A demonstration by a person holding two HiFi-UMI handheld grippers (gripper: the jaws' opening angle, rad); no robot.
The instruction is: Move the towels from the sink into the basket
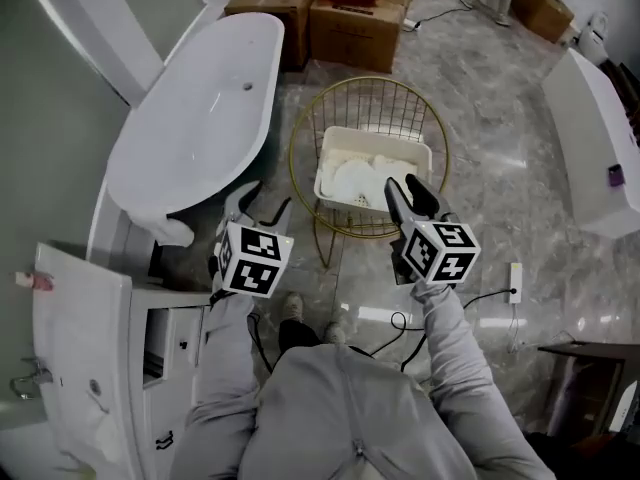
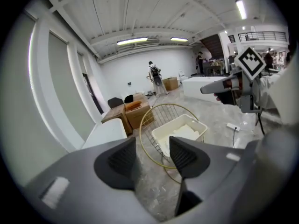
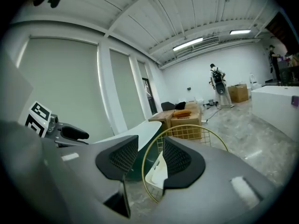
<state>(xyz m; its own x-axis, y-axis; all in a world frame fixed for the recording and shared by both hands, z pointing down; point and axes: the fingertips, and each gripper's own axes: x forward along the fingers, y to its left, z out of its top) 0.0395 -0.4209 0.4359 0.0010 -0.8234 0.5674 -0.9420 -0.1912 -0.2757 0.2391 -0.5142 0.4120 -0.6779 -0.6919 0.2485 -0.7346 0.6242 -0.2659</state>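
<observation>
Holding both tongs up in front of the body, the person stands on the marble floor [image 1: 490, 158] facing the basket. Left tongs [image 2: 152, 144]: jaws partly apart, nothing gripped, only floor and basket visible through the gap. Right tongs [image 3: 150, 146]: also partly apart, empty. Towels [image 1: 362, 178] lie white and crumpled inside the white basket [image 1: 375, 135], which sits in a round gold wire frame [image 1: 298, 133] on the floor. The 2 tongs hang near the basket's near side, clear of it. Sink [image 1: 75, 388] is in a white vanity at the person's left, well apart from the basket. Bathtub [image 1: 200, 108] sits beyond the sink, with cardboard boxes [image 1: 350, 23] behind the frame.
</observation>
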